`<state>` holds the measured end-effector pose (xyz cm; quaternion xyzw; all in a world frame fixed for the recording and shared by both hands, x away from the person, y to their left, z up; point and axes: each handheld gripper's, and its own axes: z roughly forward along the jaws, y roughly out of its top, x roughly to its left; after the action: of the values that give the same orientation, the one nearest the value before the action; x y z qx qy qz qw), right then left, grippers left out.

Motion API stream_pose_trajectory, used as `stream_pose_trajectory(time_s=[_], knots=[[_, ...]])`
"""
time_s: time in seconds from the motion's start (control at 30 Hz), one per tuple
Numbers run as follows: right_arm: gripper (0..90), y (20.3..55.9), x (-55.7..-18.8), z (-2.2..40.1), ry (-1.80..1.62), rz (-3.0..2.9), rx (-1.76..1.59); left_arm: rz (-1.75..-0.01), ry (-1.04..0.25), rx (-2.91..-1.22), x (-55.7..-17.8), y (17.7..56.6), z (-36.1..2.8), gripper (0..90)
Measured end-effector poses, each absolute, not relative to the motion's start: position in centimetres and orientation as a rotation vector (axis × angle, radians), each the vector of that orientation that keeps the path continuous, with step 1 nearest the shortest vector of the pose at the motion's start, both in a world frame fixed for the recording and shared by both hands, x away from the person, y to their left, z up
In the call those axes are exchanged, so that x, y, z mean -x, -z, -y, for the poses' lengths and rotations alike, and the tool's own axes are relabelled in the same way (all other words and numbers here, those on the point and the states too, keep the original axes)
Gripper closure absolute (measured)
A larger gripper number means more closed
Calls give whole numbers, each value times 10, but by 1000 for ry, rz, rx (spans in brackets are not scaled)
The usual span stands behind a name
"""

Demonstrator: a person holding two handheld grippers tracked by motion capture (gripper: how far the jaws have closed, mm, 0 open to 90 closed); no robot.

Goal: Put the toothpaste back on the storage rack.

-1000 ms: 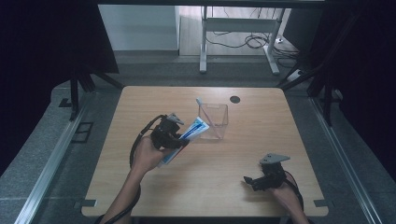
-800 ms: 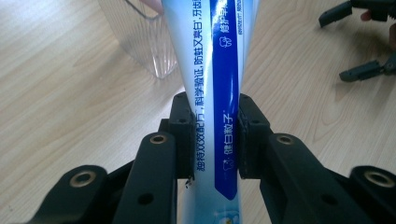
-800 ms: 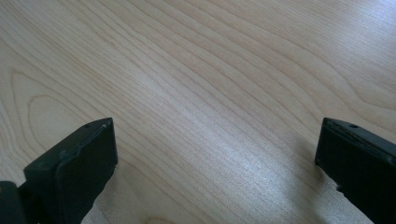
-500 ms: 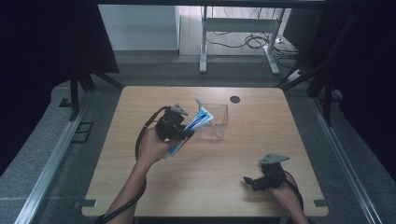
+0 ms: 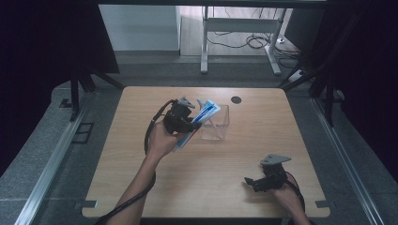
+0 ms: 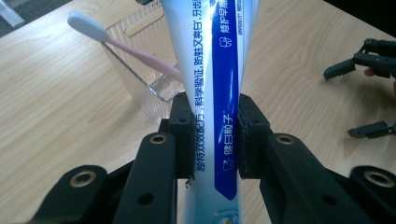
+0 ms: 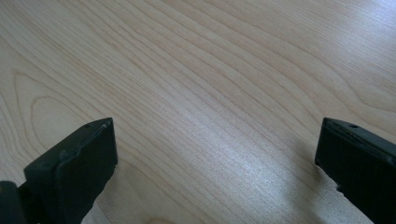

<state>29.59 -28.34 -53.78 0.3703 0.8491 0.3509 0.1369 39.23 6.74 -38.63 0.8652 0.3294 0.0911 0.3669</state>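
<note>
A: Where's the toothpaste tube (image 6: 212, 93) right now?

B: Clamped in the left claw (image 6: 215, 135), its two pads pinching the tube's flat body at about mid-length. In the high view the tube (image 5: 202, 114) is tilted, its far end over the near-left rim of the clear plastic holder (image 5: 220, 129), which sits just past the tabletop's (image 5: 197, 187) centre, toward twelve o'clock.

A: How do you reckon it handles?

B: Light, I'd judge, and soft: the body narrows where the pads squeeze it. The glossy printed skin looks slippery, so a grip across the flat faces, as here, seems safer than on the edges. Squeeze too hard near the cap end and paste could ooze.

A: Anything already in the holder?

B: A pink toothbrush (image 6: 123, 51) with a pale head, leaning out toward ten o'clock in the left gripper view. The holder looks thin and light; a nudge from the tube might tip or slide it.

A: And the other hand?

B: The right claw (image 5: 256, 182) rests at five o'clock, jaws wide apart, nothing between them.
</note>
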Motion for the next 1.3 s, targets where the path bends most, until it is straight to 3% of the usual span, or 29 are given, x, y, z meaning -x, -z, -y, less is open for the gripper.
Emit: stream_pose_trajectory(time_s=[1.3], knots=[[0, 539, -296, 283, -1025, -2465, -1070, -805, -292, -2100, -436, 378, -25, 724]])
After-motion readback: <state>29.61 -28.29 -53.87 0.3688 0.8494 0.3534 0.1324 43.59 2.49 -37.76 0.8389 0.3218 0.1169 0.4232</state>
